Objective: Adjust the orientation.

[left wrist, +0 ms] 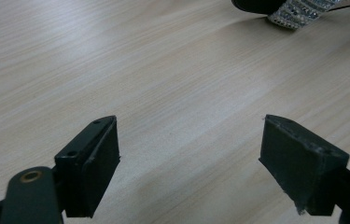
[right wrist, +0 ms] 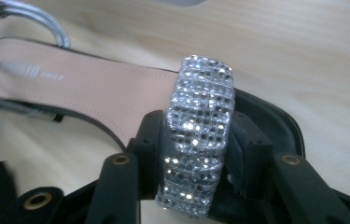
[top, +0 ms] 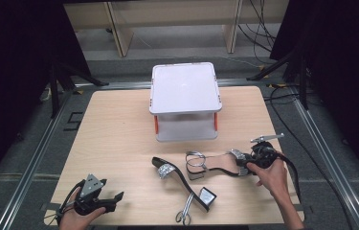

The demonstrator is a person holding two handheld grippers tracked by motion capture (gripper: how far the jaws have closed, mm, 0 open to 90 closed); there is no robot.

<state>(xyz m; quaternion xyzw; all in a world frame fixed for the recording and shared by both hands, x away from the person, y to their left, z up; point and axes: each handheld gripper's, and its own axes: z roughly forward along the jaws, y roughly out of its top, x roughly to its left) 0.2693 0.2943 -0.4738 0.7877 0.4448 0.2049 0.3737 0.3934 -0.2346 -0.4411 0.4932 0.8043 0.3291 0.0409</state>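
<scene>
on table (top: 115, 124), right tool (right wrist: 196, 154) clamping sandal strap (right wrist: 203, 107)

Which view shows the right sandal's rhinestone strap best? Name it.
The right gripper view: the rhinestone strap sits close up, clamped between the right gripper. In the high view it is a tiny glint.

wooden table (top: 115, 129) bears two sandals (top: 218, 164) and box (top: 185, 99).

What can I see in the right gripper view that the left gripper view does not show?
The right gripper view alone: the right gripper closed on the rhinestone strap of a sandal, whose beige insole bears a logo. The left gripper view alone: the left gripper open, with nothing between its jaws. Both: the wooden table.
</scene>
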